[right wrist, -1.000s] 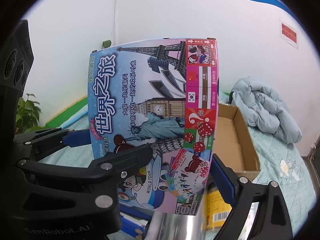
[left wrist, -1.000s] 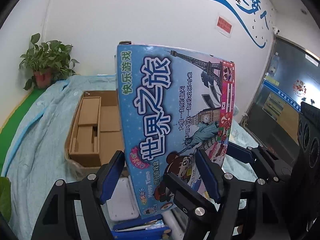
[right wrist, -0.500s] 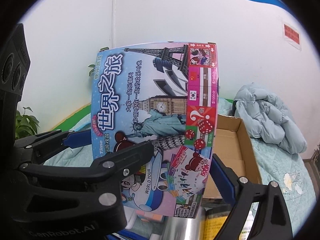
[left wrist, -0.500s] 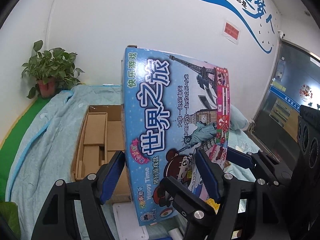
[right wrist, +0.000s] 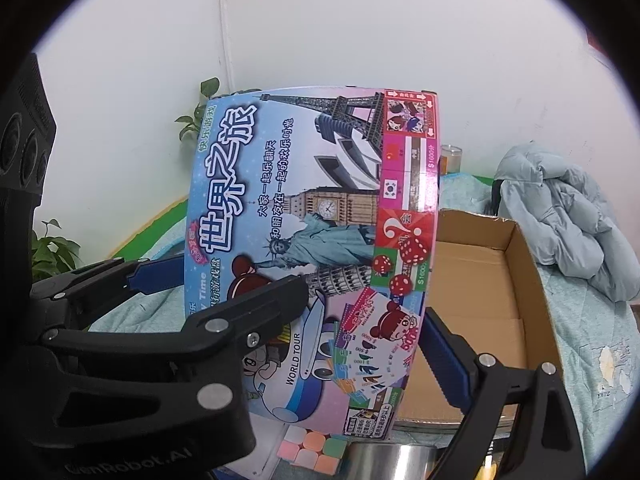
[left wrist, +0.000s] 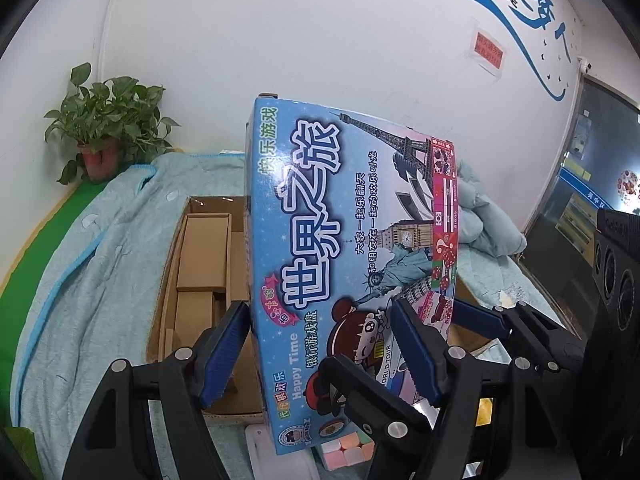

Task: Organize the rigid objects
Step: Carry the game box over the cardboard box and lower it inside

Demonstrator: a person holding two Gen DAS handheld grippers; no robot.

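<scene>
both claws, the left claw [left wrist: 320, 356] and right claw [right wrist: 364, 320], were clamped on the upright board game box [left wrist: 344, 248] above a cardboard box [right wrist: 480, 280].

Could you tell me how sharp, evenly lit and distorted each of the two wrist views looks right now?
Left wrist view: sharp, evenly lit; the blue printed game box reads clearly, fisheye bows the white wall's edges, dark corners. Right wrist view: sharp too, heavy black vignette ring; the box's top edge curves, and the near black left gripper looms large.
</scene>
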